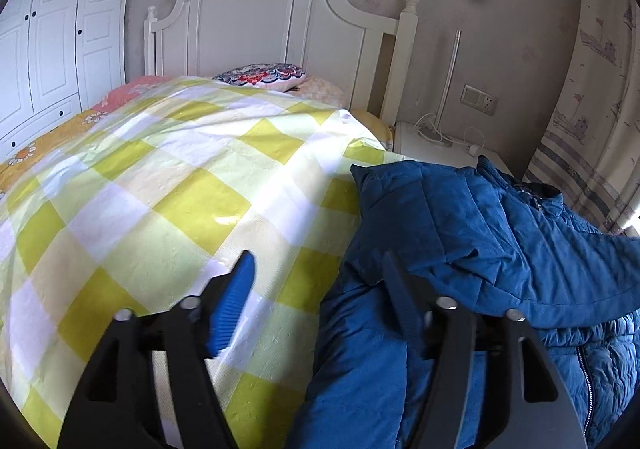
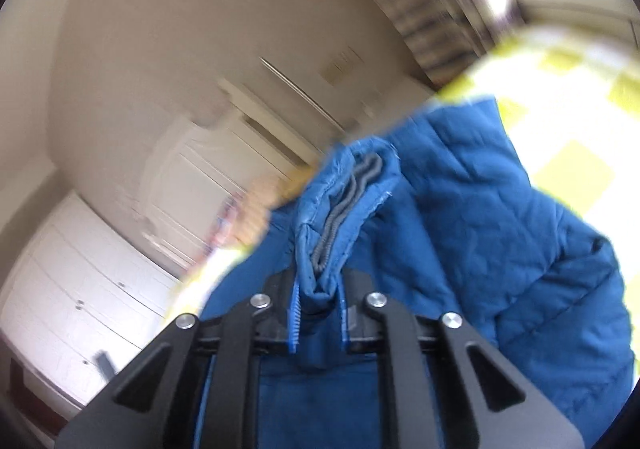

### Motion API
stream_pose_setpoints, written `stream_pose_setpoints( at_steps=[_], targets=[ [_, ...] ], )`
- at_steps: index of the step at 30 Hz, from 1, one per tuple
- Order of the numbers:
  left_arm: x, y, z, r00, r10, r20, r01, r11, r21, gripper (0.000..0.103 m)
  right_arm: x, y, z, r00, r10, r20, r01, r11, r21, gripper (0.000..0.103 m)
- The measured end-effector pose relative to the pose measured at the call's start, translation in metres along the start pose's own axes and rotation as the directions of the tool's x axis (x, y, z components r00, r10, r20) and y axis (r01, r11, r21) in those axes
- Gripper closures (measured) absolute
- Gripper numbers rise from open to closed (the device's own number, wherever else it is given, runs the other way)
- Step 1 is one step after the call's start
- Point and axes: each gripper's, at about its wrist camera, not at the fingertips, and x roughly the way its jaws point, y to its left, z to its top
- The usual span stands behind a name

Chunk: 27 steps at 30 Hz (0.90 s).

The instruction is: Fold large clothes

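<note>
Blue jacket [image 1: 480, 233] lies on the bed [image 1: 180, 177]; left tongs [image 1: 320, 273] gape beside it, right tongs [image 2: 318, 313] pinch its cuff [image 2: 340, 201].

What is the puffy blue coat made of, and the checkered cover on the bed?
The blue coat looks like thin, slightly shiny synthetic shell, probably nylon or polyester, stitched into padded puffy rows. The checkered cover seems plastic-coated or glossy cloth, since its yellow squares catch bright glints and fine crinkles.
</note>
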Motion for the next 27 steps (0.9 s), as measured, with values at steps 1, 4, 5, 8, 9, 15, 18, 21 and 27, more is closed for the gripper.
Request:
stream_pose_setpoints(
  at_steps=[1, 4, 5, 8, 9, 15, 18, 21, 27],
  targets=[
    [-0.001, 0.000, 0.000, 1.000, 0.003, 0.005, -0.003, 1.000, 0.002, 0.031, -0.004, 0.003, 0.002, 1.000, 0.006, 0.008, -0.006, 1.000, -0.006, 0.089],
    [-0.002, -0.002, 0.000, 1.000, 0.002, 0.012, -0.002, 1.000, 0.010, 0.027, -0.008, -0.005, 0.002, 0.996, -0.089, -0.008, 0.089, 0.996, -0.013, 0.089],
    [-0.002, -0.002, 0.000, 1.000, 0.001, 0.011, -0.001, 1.000, 0.011, 0.027, -0.005, -0.014, 0.001, 0.993, -0.117, -0.022, 0.117, 0.993, 0.007, 0.089],
    [-0.002, -0.001, 0.000, 1.000, 0.000, 0.011, -0.001, 1.000, 0.005, 0.024, 0.005, -0.049, -0.007, 0.986, -0.149, -0.073, 0.158, 0.979, 0.126, 0.090],
    [-0.002, -0.001, 0.001, 1.000, 0.000, 0.013, 0.000, 1.000, 0.004, 0.023, 0.004, -0.047, -0.006, 0.985, -0.160, -0.066, 0.167, 0.980, 0.110, 0.090],
    [-0.002, -0.002, 0.001, 1.000, -0.002, 0.015, 0.002, 1.000, 0.007, 0.018, -0.009, -0.027, -0.003, 0.957, -0.286, -0.038, 0.288, 0.956, 0.057, 0.048],
    [0.000, -0.005, 0.001, 1.000, -0.002, 0.007, 0.002, 1.000, 0.021, 0.018, -0.033, 0.016, 0.011, 0.945, -0.309, 0.107, 0.316, 0.947, -0.057, 0.030],
    [0.000, -0.007, 0.001, 1.000, -0.002, 0.007, 0.002, 1.000, 0.027, 0.017, -0.016, 0.077, 0.014, 0.942, -0.311, 0.123, 0.334, 0.892, -0.305, 0.030],
    [-0.001, -0.004, 0.001, 1.000, -0.003, 0.011, 0.003, 1.000, 0.016, 0.014, 0.074, 0.118, -0.012, 0.885, -0.465, 0.019, 0.371, 0.680, -0.632, 0.030]
  ],
)
